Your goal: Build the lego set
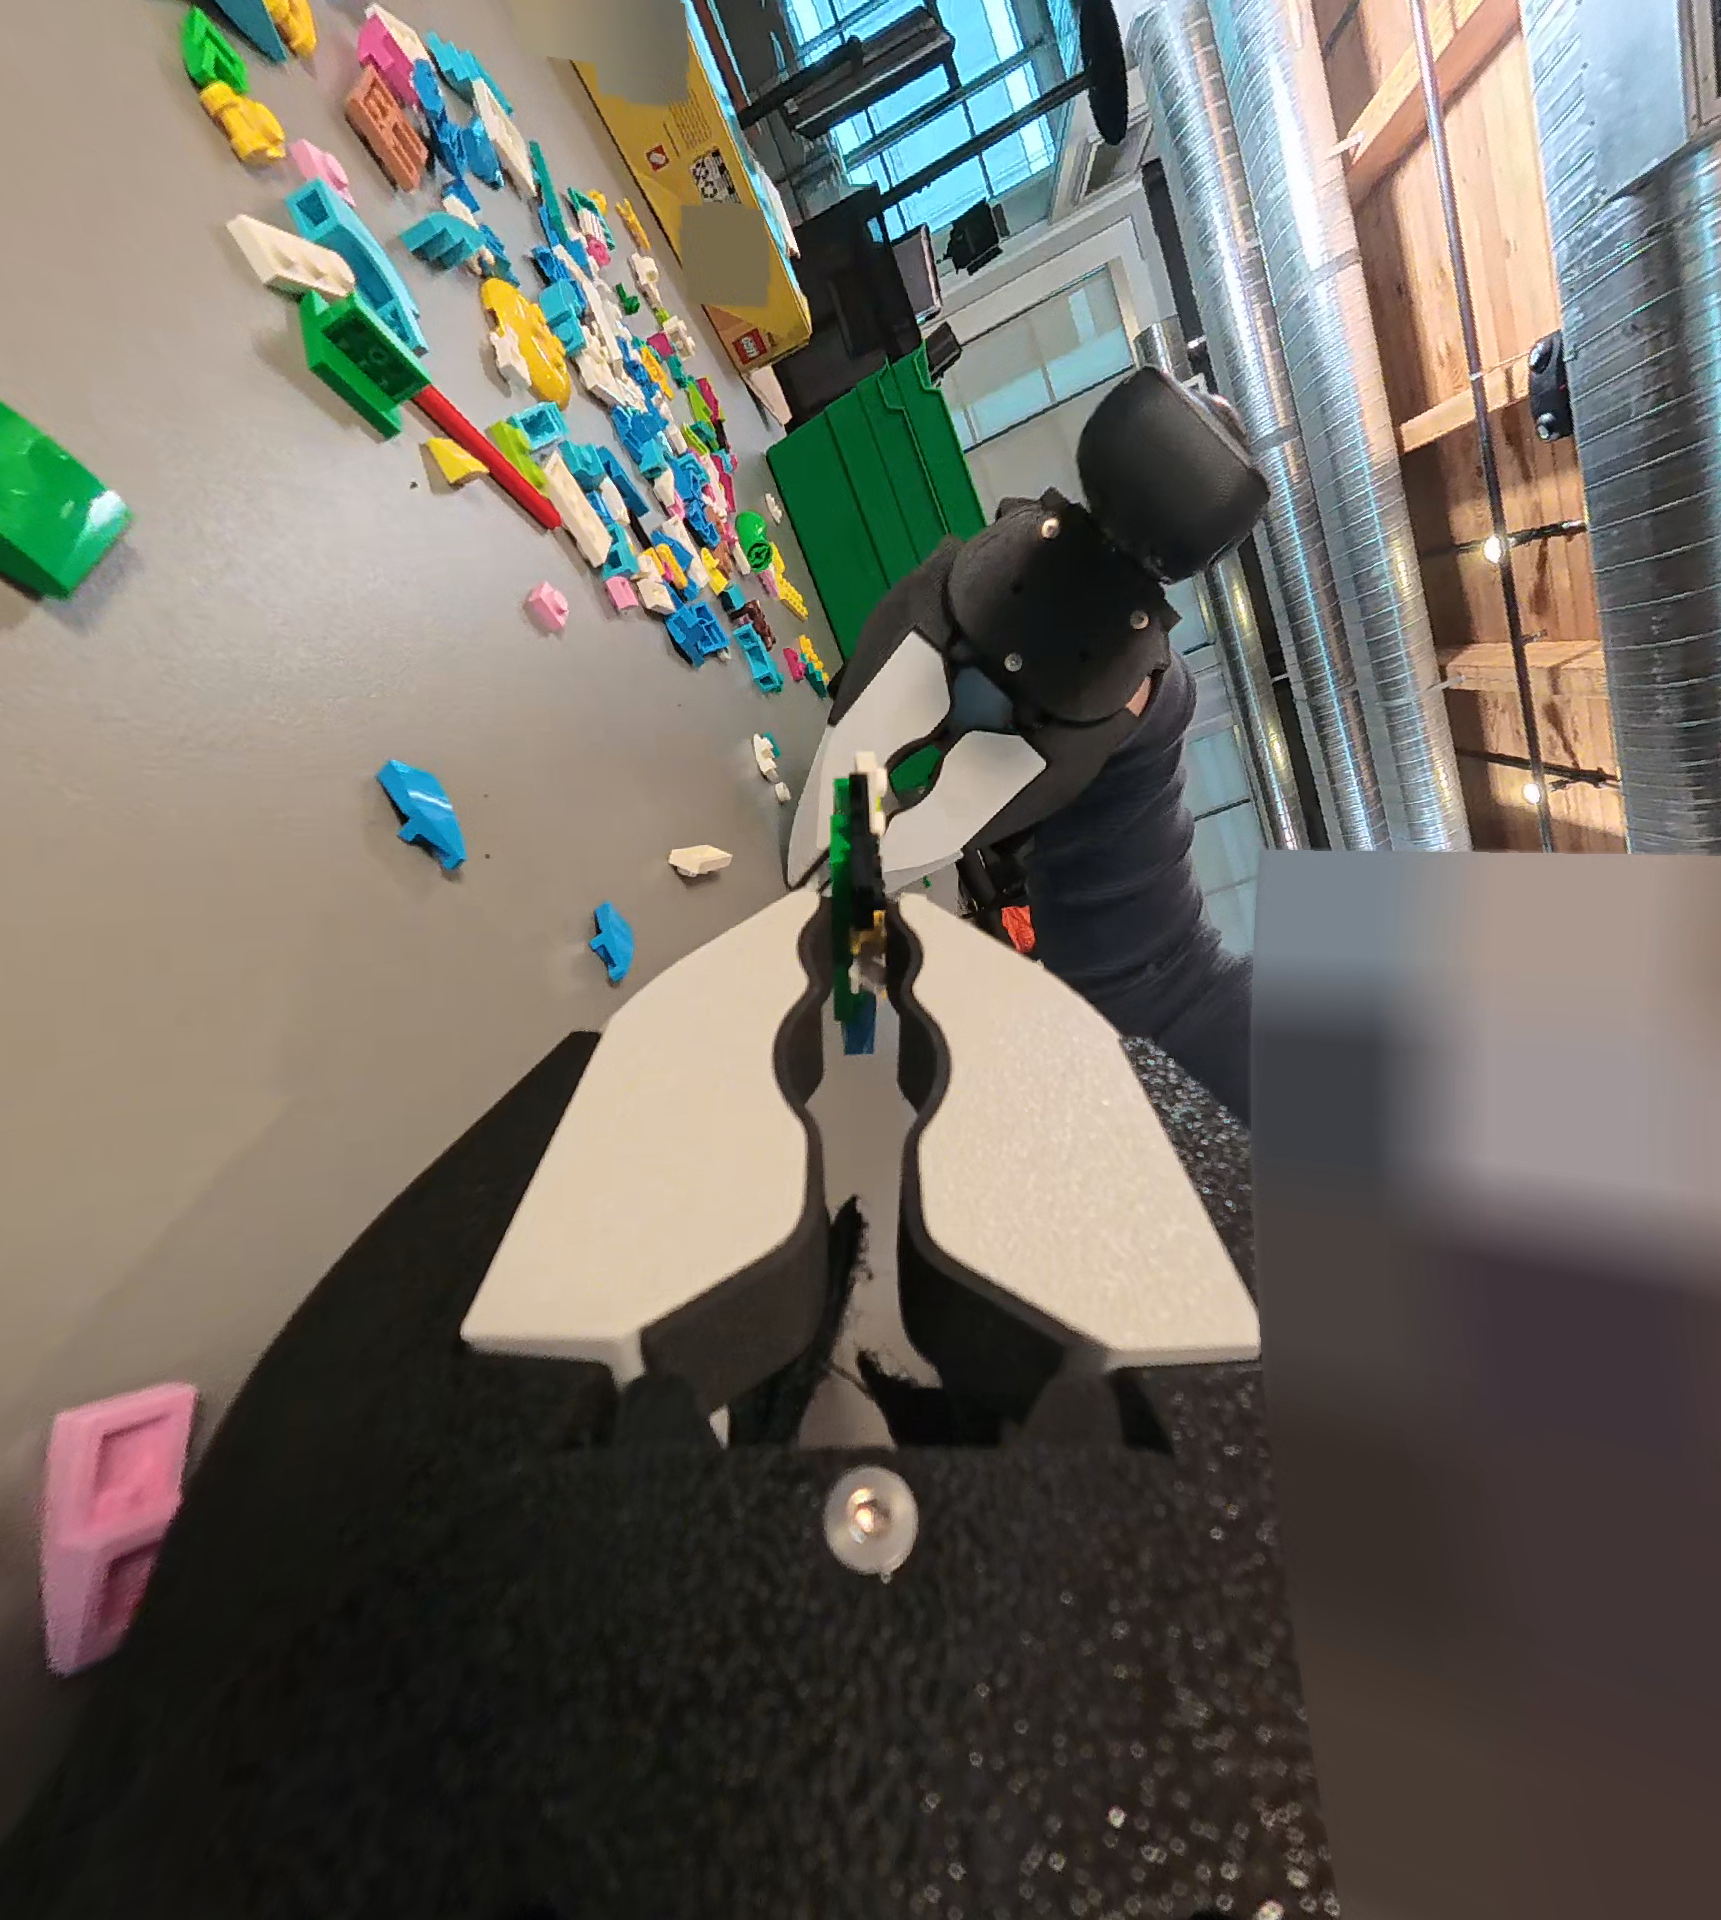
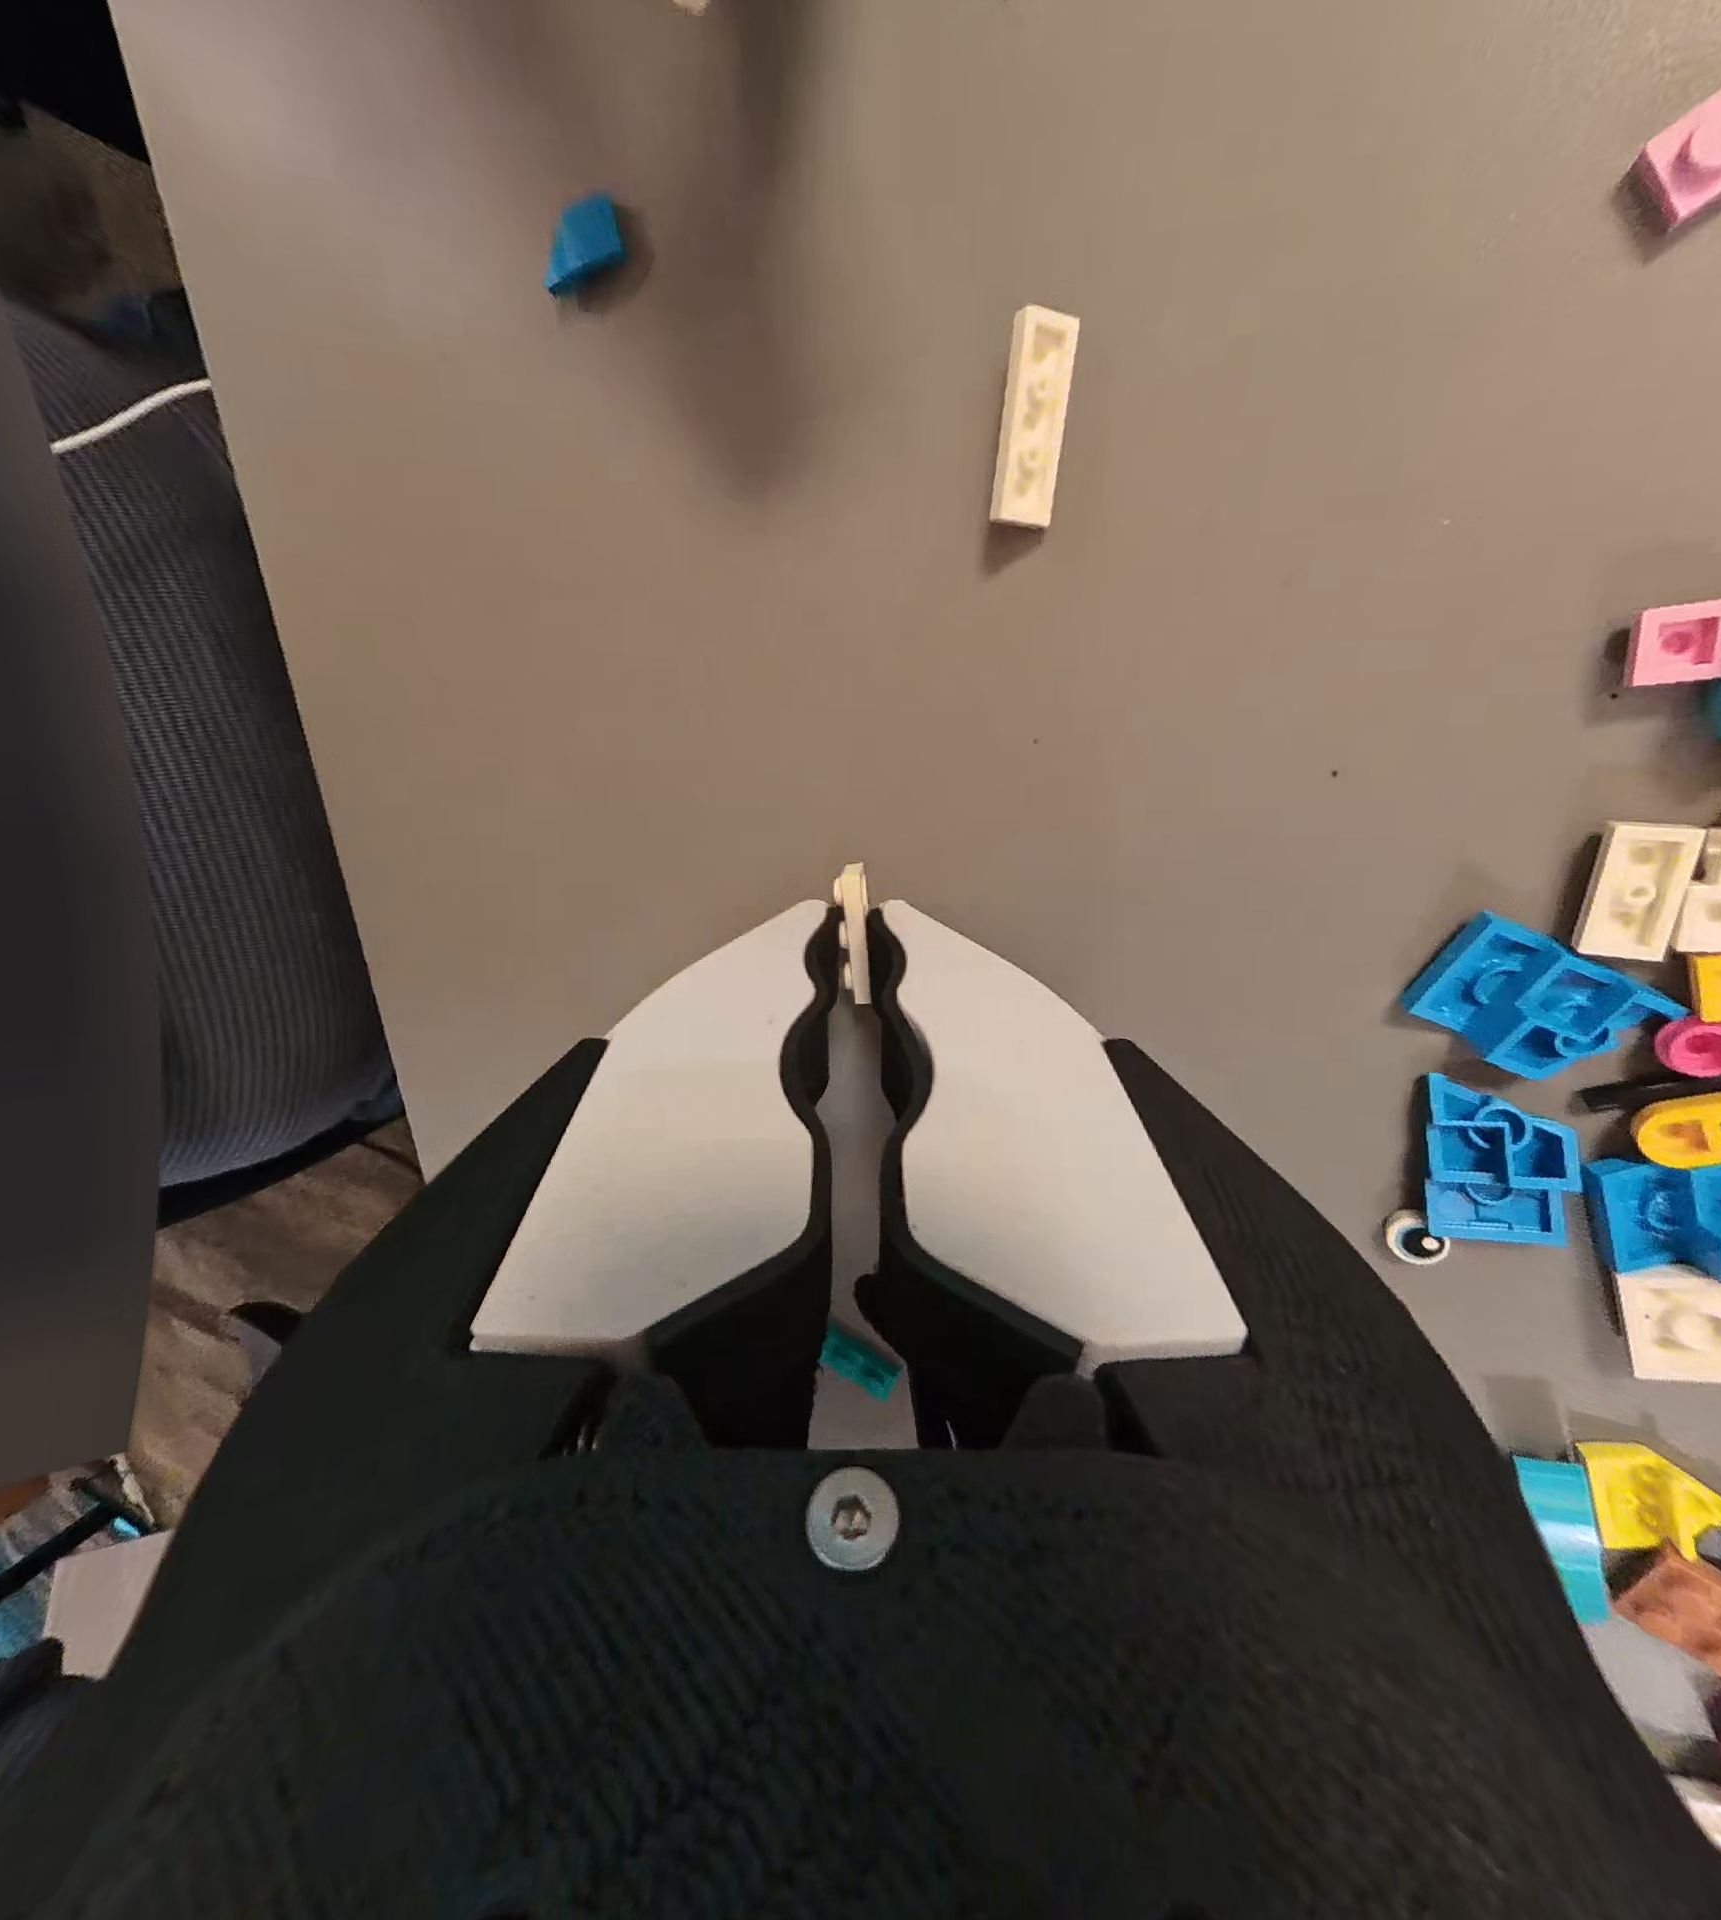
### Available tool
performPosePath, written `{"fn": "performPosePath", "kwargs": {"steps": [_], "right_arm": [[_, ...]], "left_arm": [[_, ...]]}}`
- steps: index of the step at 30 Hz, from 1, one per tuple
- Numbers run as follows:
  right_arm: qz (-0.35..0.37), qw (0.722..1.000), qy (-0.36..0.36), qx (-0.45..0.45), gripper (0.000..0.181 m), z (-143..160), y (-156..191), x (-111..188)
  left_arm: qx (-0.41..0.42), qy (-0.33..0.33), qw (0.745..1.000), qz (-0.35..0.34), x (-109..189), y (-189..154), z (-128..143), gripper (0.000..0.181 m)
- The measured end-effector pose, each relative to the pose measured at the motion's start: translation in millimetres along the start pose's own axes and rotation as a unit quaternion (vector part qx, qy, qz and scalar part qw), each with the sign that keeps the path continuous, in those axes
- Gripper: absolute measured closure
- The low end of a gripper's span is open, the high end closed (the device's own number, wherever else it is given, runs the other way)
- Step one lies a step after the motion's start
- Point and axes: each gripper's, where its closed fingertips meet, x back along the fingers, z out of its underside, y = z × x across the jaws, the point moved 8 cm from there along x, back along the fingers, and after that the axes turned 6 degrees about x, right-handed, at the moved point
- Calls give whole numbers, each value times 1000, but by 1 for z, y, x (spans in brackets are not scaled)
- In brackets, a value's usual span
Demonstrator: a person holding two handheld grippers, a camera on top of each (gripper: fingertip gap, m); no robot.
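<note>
A small lego assembly [image 1: 858, 914], built from green, black, yellow, white and blue pieces and seen edge-on, is clamped between the jaws of the left gripper [image 1: 861, 920]. The right gripper [image 1: 871, 821] is seen just beyond the assembly, its tips meeting the far end of it. In the right wrist view, a thin white plate [image 2: 856, 935] with round studs is pinched on edge at the tips of the right gripper [image 2: 856, 909], whose jaws are closed on it. Both grippers are made of rough black printed plastic with smooth pale grey finger faces and wavy black inner pads.

The assembly is held above a matte grey table [image 1: 212, 935]. Beyond it, a dense scatter of loose bricks [image 1: 617, 416] in blue, white, yellow, pink and green is spread across the table, and a yellow cardboard box [image 1: 700, 208] bearing printed marks lies behind the scatter. A glossy curved green piece [image 1: 4, 478] and a long white plate [image 2: 1035, 416] lie apart from the scatter.
</note>
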Motion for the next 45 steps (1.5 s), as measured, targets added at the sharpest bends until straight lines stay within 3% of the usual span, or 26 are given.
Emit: {"fn": "performPosePath", "kwargs": {"steps": [12, 18, 22, 23, 28, 32, 34, 38, 42, 45], "right_arm": [[191, 978, -1, 83, 167, 7, 15, 13], [237, 962, -12, 136, 170, 11, 19, 10], [206, 970, -16, 131, 174, 10, 16, 9], [188, 974, -20, 129, 181, 9, 16, 9], [63, 993, -32, 97, 181, 10, 18, 6], [75, 991, -53, 94, 181, 7, 12, 11], [92, 988, -68, 99, 171, 4, 12, 15], [119, 986, -33, 110, 161, 6, 9, 11], [114, 986, -17, 119, 180, 6, 9, 8], [58, 992, -19, 110, 181, 5, 12, 8]], "left_arm": [[1, 2, 1000, 1, 0, 0, 0, 173], [1, 3, 1000, 1, 0, 0, 0, 173], [0, 3, 1000, 1, 0, 0, 1, 173], [0, 2, 1000, 1, 0, 0, 1, 173], [1, 3, 1000, 4, 0, 0, 1, 173], [2, 4, 1000, 5, 0, 0, 1, 173], [2, 4, 1000, 6, 0, 0, 1, 173], [4, 5, 1000, 7, 0, 0, 1, 173], [4, 5, 1000, 7, 0, 0, 1, 173], [3, 5, 1000, 7, 0, 0, 1, 173]]}}
